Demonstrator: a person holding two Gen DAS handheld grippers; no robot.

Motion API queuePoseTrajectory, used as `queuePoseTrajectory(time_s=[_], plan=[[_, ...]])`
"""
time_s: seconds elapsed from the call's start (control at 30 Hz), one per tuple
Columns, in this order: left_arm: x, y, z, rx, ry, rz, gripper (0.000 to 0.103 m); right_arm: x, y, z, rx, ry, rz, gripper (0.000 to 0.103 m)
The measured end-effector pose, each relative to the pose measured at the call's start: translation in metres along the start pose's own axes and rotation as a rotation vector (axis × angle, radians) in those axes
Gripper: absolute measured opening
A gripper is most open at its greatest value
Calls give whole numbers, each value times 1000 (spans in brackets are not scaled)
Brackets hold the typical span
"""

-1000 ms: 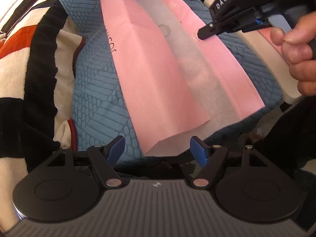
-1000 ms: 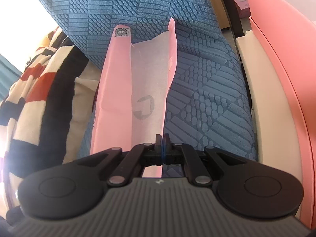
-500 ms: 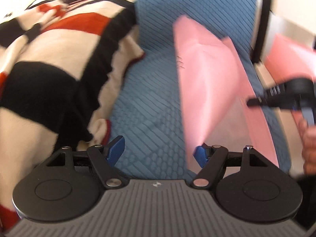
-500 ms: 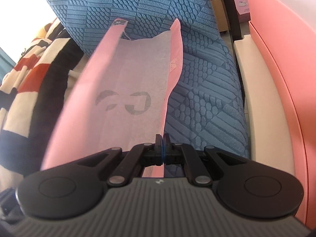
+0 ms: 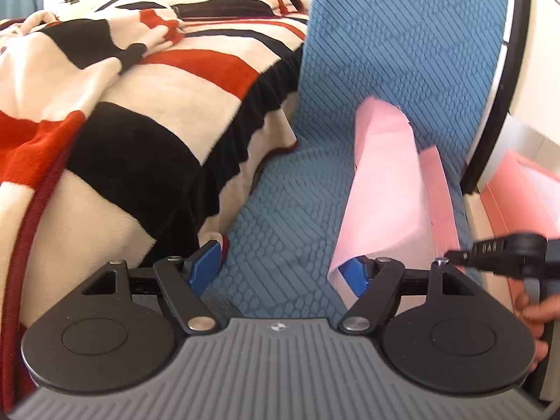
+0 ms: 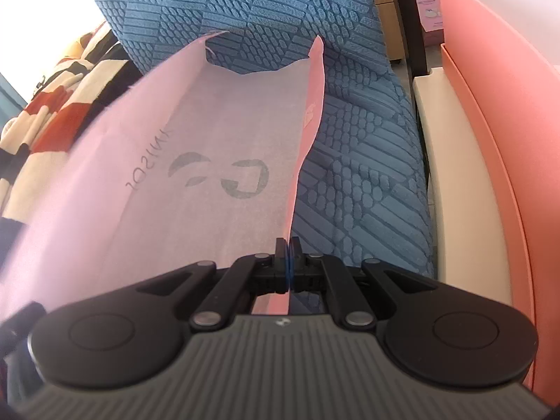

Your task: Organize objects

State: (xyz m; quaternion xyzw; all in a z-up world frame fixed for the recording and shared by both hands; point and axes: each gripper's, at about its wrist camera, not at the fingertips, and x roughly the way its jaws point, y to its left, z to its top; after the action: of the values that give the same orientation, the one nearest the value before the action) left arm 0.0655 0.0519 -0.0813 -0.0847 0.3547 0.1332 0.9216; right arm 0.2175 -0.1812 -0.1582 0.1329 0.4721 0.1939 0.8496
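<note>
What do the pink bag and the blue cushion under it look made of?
Pink bag: likely thin non-woven fabric, matte; its pale panel lets light through and it sags softly. Blue cushion: woven upholstery cloth, matte, with a raised pattern of bars and ovals.

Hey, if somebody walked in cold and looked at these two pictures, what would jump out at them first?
Probably the pink bag, held up over the blue quilted cushion, one edge pinched in the shut right tongs. Next, the red, black and cream striped blanket heaped left of the cushion, with the open left tongs in front of it.
</note>
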Motion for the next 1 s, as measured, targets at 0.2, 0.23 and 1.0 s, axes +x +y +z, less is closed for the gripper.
queuePoseTrajectory(time_s=[0.2, 0.23, 1.0], plan=[[2, 7, 1, -16, 9, 39, 77, 0, 0, -2, -26, 9, -30, 3], [4, 8, 1, -15, 14, 50, 77, 0, 0, -2, -26, 9, -33, 3], [95, 3, 19, 88, 277, 114, 77, -3, -7, 1, -29, 1, -69, 3]])
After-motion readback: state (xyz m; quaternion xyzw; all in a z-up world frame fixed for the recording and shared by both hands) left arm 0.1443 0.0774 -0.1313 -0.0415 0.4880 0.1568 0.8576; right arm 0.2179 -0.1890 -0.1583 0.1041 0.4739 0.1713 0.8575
